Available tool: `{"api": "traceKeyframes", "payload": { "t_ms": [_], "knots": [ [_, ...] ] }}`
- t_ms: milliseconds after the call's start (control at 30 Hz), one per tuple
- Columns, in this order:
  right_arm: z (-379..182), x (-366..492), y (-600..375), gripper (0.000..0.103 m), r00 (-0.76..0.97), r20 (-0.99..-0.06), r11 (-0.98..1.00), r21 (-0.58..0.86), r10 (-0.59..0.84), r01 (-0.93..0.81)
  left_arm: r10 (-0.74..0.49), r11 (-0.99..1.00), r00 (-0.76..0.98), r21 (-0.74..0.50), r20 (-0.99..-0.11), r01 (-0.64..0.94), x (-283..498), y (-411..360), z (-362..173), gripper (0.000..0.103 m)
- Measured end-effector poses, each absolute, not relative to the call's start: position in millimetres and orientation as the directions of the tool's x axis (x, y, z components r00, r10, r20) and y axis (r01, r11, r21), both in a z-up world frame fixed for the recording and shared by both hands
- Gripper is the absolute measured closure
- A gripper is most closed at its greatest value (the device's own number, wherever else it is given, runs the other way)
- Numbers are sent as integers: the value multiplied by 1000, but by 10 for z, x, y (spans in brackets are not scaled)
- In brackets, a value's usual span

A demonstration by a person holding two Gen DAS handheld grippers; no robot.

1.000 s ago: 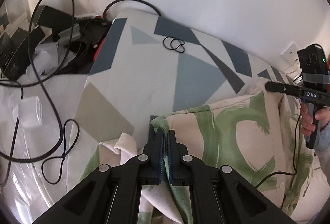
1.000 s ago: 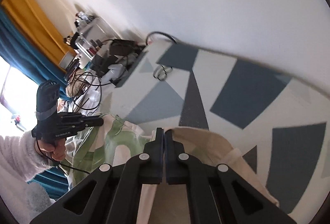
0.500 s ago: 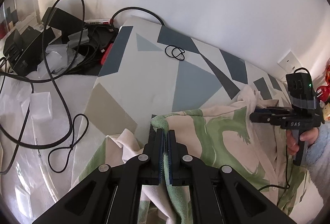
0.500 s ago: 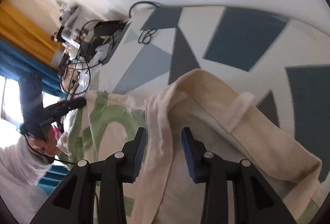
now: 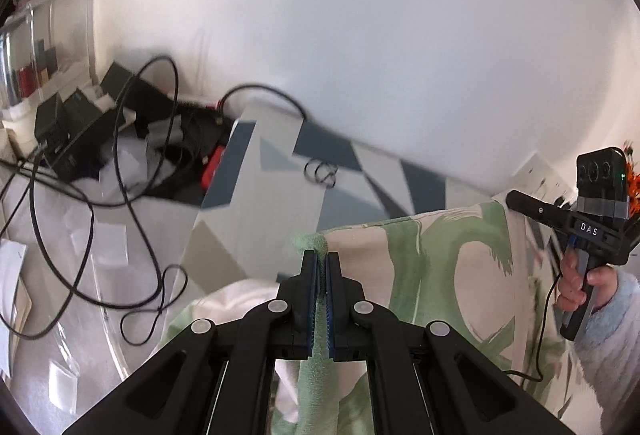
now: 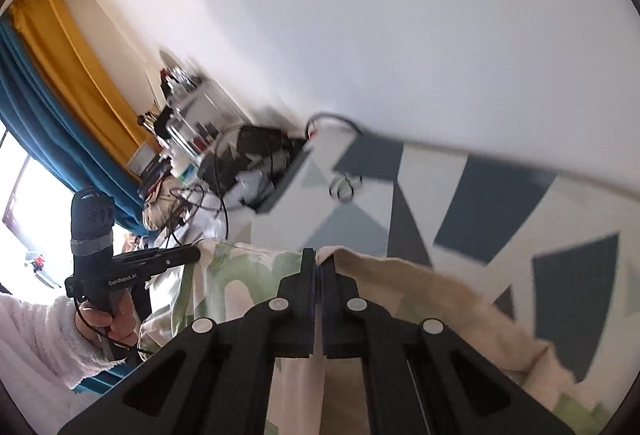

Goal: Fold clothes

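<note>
While both tongs clamp its top hem, the cream cloth with green brush-strokes (image 5: 440,275) hangs above the grey-and-blue geometric bedcover (image 5: 260,219); left tongs (image 5: 319,259) pinch lower centre, right tongs (image 6: 319,263) have just closed on the other corner; hem runs level between them.

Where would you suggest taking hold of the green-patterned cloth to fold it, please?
Probably at its top hem, one corner per gripper, coming from above. The green-patterned cloth hangs from that taut edge: the left gripper is shut on the green corner, and the right gripper, whose jaws have just closed, pinches the cream corner. The rest drapes slack over the patterned surface.
</note>
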State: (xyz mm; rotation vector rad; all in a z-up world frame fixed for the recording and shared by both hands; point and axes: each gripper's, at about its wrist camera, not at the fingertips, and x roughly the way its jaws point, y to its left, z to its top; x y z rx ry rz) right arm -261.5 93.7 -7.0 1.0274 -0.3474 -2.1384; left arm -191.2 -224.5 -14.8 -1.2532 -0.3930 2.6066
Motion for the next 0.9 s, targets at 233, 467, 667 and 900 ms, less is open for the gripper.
{"api": "traceKeyframes", "payload": {
  "t_ms": [233,467,667,900],
  "knots": [
    [34,-2886,908,103,-478,-617,-778,447,-625,441,247,-962,-618,-266,-746,-63,-2336,-2175,-257,100],
    [-604,-3376,889,103,-433,-765,-873,356,-477,333,150,-975,-542,-215,-827,57,-2850,-2325,-732,103],
    [-908,-3520,959,102,-377,-810,-890,365,-449,274,232,-970,-418,-240,-878,-35,-2634,-2276,-842,101],
    [-614,-3186,1111,48,-428,-735,-846,398,-525,355,343,-939,-316,-312,-885,-147,-2454,-2294,-787,69]
  ]
}}
